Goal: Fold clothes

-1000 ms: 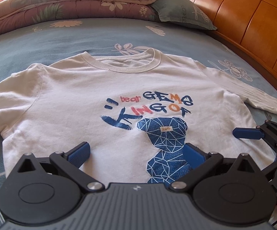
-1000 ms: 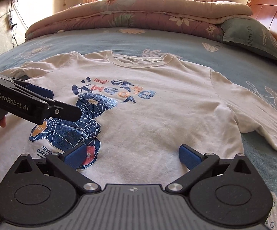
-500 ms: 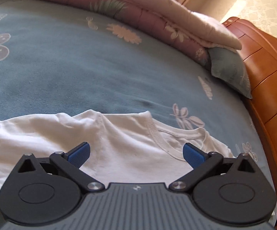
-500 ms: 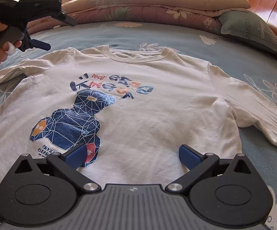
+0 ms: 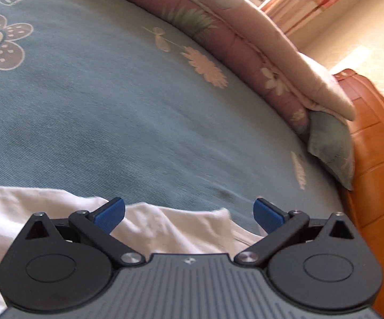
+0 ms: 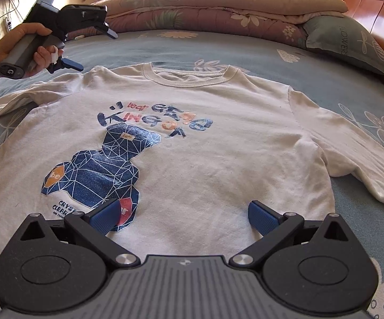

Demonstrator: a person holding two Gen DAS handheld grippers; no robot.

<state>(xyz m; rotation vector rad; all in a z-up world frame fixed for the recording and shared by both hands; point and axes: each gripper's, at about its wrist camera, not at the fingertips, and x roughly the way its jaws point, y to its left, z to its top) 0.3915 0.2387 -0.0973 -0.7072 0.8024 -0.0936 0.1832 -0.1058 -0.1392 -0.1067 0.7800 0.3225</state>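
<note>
The white shirt (image 6: 205,143) is lying face up and flat across the middle of the right wrist frame on the blue bedspread (image 6: 271,61), collar toward the top, both long sleeves trailing out to the frame's left and right edges; spread like that, it is probably ready for a first fold, none showing yet. You are holding the right gripper (image 6: 184,216) low over the hem at the bottom centre, its blue pads wide apart and gripping nothing, likely waiting for its partner. You are carrying the left gripper (image 6: 93,47) in your hand (image 6: 27,45) at the upper left, above the shoulder and sleeve there, seemingly lining up on that sleeve; from its own camera the left gripper (image 5: 189,214) is also spread wide and empty, with only a strip of shirt (image 5: 149,226) at the bottom. That view is blurring slightly, so whether a pad is touching cloth is hard to make out. The sleeve ends are running out of frame, and the gripper body is hiding the hem.
</note>
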